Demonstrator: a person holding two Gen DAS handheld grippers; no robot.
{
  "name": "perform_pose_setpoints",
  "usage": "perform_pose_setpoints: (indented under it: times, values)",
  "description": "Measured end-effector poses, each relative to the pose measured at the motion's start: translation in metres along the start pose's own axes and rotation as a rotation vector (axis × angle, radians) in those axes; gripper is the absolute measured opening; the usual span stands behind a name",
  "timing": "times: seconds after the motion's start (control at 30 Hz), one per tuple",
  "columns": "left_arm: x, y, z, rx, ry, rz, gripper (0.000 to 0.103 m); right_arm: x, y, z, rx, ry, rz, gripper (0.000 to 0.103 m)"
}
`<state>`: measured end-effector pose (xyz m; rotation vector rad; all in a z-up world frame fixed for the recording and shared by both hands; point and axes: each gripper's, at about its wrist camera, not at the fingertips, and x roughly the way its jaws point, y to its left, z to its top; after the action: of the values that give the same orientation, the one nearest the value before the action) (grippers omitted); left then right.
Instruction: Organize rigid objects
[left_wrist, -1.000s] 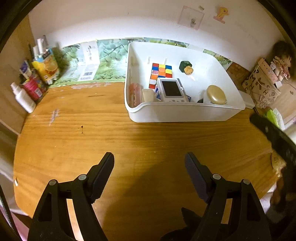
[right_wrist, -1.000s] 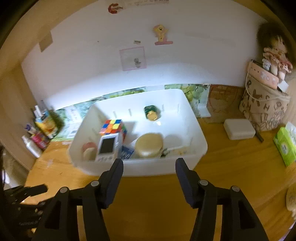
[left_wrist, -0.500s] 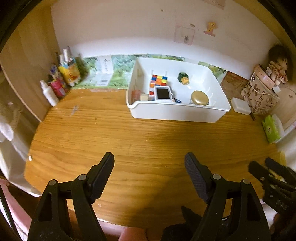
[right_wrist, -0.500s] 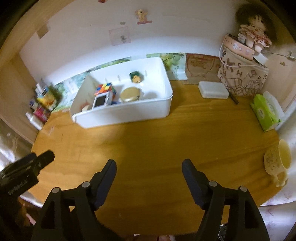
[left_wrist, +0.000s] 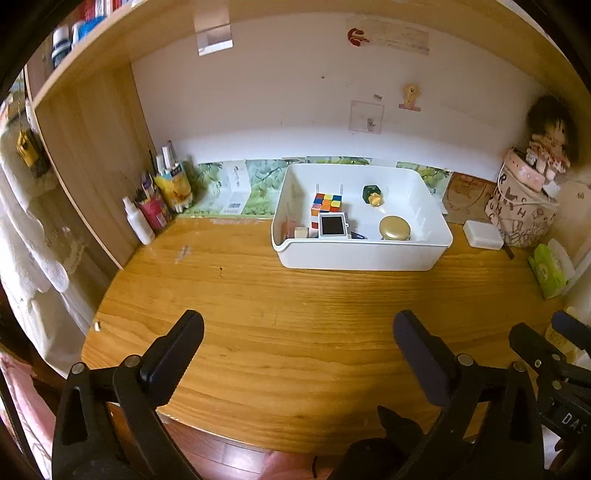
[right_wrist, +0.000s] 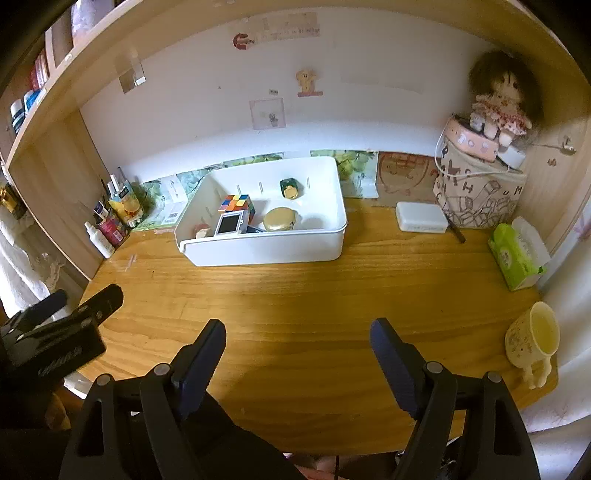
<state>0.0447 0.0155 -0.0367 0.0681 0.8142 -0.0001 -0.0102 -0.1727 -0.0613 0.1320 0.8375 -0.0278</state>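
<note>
Fingers (left_wrist: 173, 354) of the left gripper (left_wrist: 299, 350) are spread wide with nothing between them, and the fingers (right_wrist: 201, 356) of the right gripper (right_wrist: 297, 350) likewise stand well apart and empty; both sets of jaws have just been opening. Both grippers are held above the near edge of the wooden surface (left_wrist: 295, 295), well apart from the white bin (left_wrist: 362, 254) at the back.

The rigid objects are gathered inside that bin: a colour cube (left_wrist: 327, 203), a small screen device (left_wrist: 332, 226), a gold-lidded jar (left_wrist: 394, 228), a green piece with a yellow cap (left_wrist: 373, 194) and a small pale block (left_wrist: 301, 232). No loose item of that kind is seen on the open surface, so the sorting step is judged finished or nearly so, though things lying low behind the bin's wall may be hidden.

Little seems called for next beyond a check of the surface; the white box (right_wrist: 421, 217) beside the bin might be a candidate.

Compared with a second ago, the bin appears smaller and farther off in both views, more of the surface and the shelf frame is taken in, and both pairs of fingers are set wider.
</note>
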Motion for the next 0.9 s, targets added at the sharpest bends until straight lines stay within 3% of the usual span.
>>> perform_pose_setpoints:
  times: [0.27,0.33,0.37,0.9]
  values:
    - [-0.007,-0.007,0.000,0.010,-0.040,0.002,0.102,0.002,-0.013,-0.003,0.038,-0.018,-0.019,0.086]
    - [-0.007,-0.010,0.001,0.021,-0.046,-0.009,0.102,0.002,-0.013,-0.003,0.036,-0.018,-0.022,0.101]
    - [-0.007,-0.011,0.001,0.025,-0.048,-0.009,0.102,0.002,-0.013,-0.002,0.031,-0.024,-0.022,0.103]
    - [-0.003,-0.016,0.010,0.042,-0.077,0.007,0.102,0.011,-0.011,0.004,0.019,-0.023,-0.021,0.103]
